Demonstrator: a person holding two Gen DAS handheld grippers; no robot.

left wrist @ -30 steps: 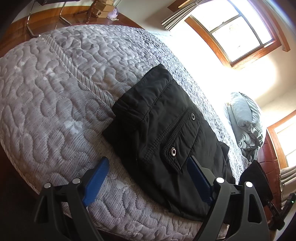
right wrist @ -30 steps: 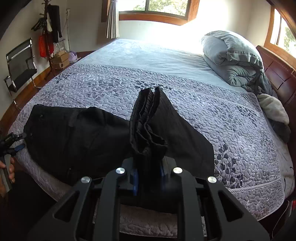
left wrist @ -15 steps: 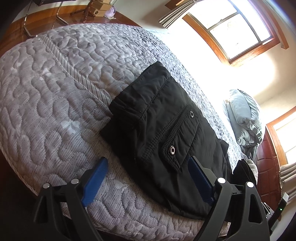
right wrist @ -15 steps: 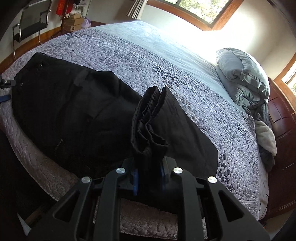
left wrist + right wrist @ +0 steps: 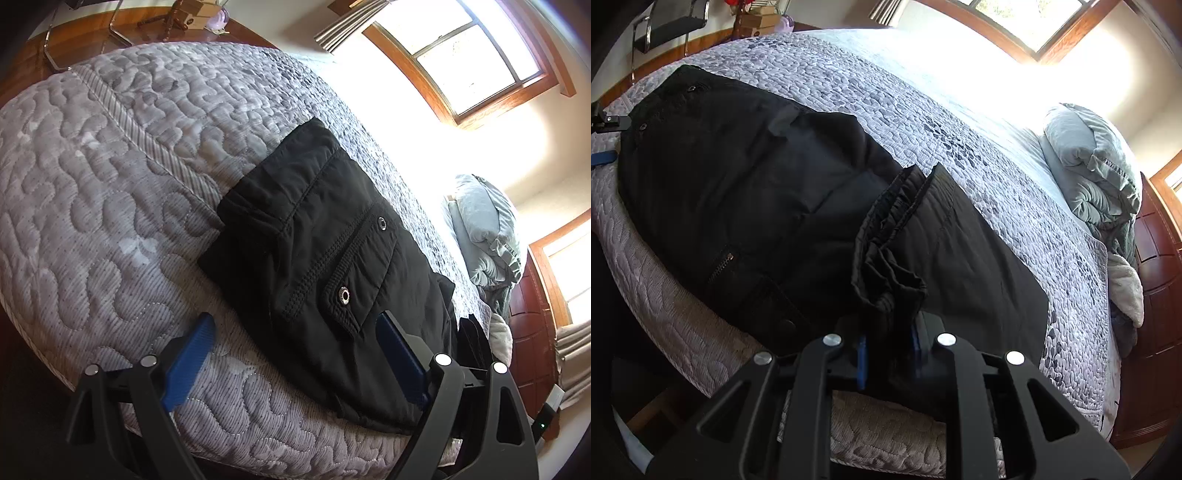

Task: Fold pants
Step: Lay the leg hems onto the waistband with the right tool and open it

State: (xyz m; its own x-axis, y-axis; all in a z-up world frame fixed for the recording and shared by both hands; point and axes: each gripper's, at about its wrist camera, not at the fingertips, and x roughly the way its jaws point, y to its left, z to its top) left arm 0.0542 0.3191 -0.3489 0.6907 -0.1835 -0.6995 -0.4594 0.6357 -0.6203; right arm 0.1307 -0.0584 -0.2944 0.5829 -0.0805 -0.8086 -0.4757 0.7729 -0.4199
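Black pants (image 5: 317, 258) lie across the near edge of a grey quilted bed (image 5: 110, 206); they also show in the right wrist view (image 5: 746, 192). The waist end with a snap pocket flap (image 5: 354, 291) faces my left gripper (image 5: 295, 354), which is open, its blue fingers straddling the waist corner just above the quilt. My right gripper (image 5: 888, 354) is shut on the bunched leg hem (image 5: 890, 236) and holds it raised over the pants. The left gripper's tip shows at the far left of the right wrist view (image 5: 607, 140).
A rumpled grey duvet (image 5: 1097, 166) lies by the dark wood headboard (image 5: 1156, 280). A chair (image 5: 668, 26) and boxes (image 5: 757, 18) stand on the wood floor beyond the bed. Bright windows (image 5: 476, 55) are behind.
My right gripper has carried the leg hem left toward the waist end, so the pants fill more of its view. My left gripper has barely moved and stays open.
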